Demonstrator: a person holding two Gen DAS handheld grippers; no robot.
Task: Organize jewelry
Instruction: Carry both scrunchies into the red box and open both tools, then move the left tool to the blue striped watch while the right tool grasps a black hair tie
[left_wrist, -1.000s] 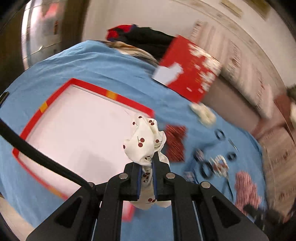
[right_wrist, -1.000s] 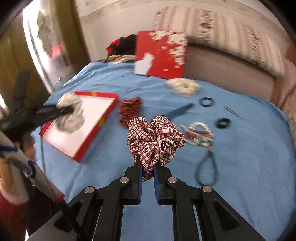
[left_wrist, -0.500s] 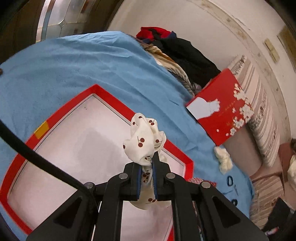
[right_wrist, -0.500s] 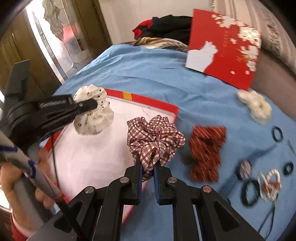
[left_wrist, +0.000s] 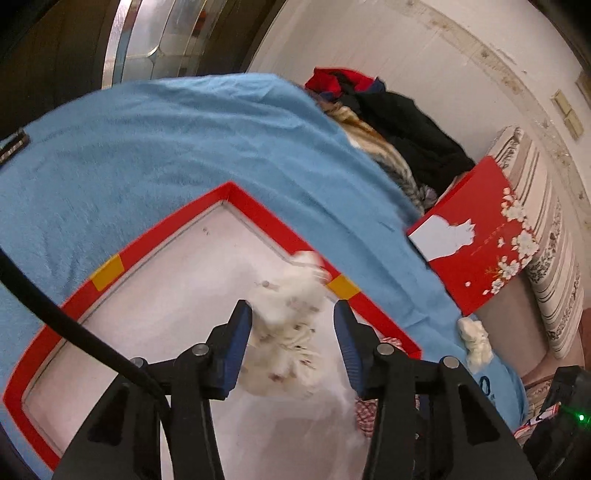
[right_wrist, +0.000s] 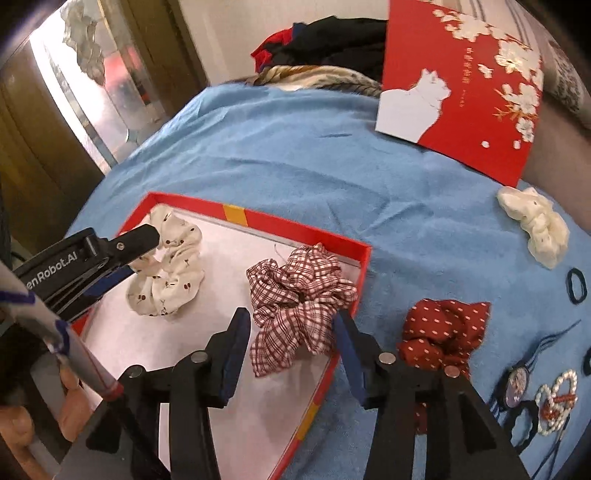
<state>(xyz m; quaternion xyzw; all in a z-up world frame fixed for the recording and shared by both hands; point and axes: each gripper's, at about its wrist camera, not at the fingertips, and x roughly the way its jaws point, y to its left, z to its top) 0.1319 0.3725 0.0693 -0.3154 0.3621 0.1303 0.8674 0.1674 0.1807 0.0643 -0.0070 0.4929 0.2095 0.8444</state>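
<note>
Both claws are letting go over the red-rimmed tray (right_wrist: 364, 258)! The left claw (left_wrist: 292, 341), clamped tight on the white cherry-print scrunchie (right_wrist: 166, 266) a second ago, is opening now; the scrunchie shows as a blur between its blue pads in the left wrist view, no longer pinched. From the right wrist view that scrunchie lies on the tray's white floor near the far left corner, with the left claw's tips just beside it.

The right claw (right_wrist: 291, 345) is opening too. The red-and-white plaid scrunchie (right_wrist: 301, 295), gripped and held up a moment back, now sits in the tray against the right rim, between the spread pads and free of them. A second ago this claw was out over the blue bedspread (right_wrist: 295, 155) among the loose pieces; now it hangs above the tray.

Outside the tray, to its right on the bedspread: a dark red dotted scrunchie (right_wrist: 443, 332) just beside the rim, a cream scrunchie (right_wrist: 535, 225) farther off, black hair ties (right_wrist: 576, 286) and a bead bracelet (right_wrist: 554, 402) well beyond. The red box lid with a white cat (right_wrist: 461, 81) leans up behind the tray.
</note>
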